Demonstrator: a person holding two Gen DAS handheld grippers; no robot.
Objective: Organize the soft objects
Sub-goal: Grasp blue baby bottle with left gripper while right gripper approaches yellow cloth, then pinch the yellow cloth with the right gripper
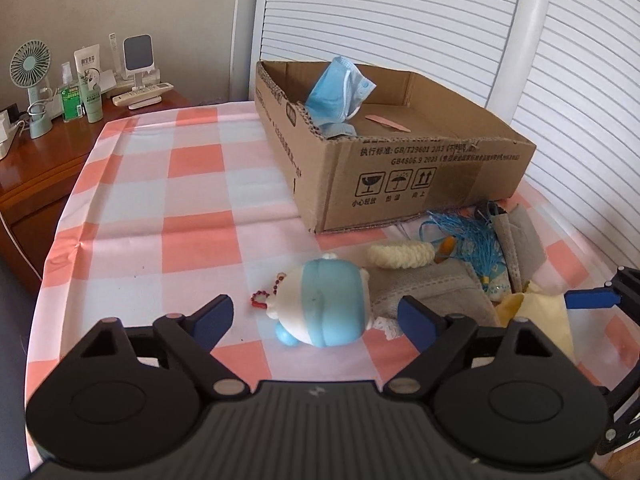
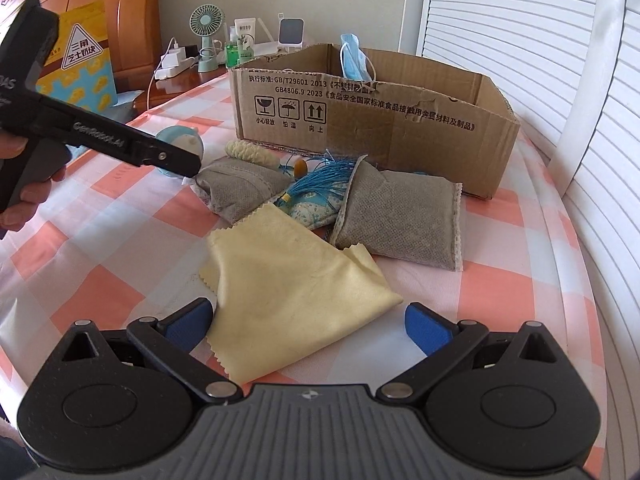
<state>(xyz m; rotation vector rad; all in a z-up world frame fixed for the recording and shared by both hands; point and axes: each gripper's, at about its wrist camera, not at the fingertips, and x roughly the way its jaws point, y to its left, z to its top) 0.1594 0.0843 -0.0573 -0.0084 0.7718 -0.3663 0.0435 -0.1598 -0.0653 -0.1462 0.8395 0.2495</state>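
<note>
Hovering our left claw wide open around the blue-and-white plush toy on the checkered table, nothing gripped. Our right claw is spread open over the yellow cloth. Cardboard box sits far, face mask inside.

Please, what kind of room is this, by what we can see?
Probably a bedroom at home: a wooden headboard in the corner, a nightstand carrying a small desk fan and toiletries, and white louvered doors like a wardrobe's.
</note>
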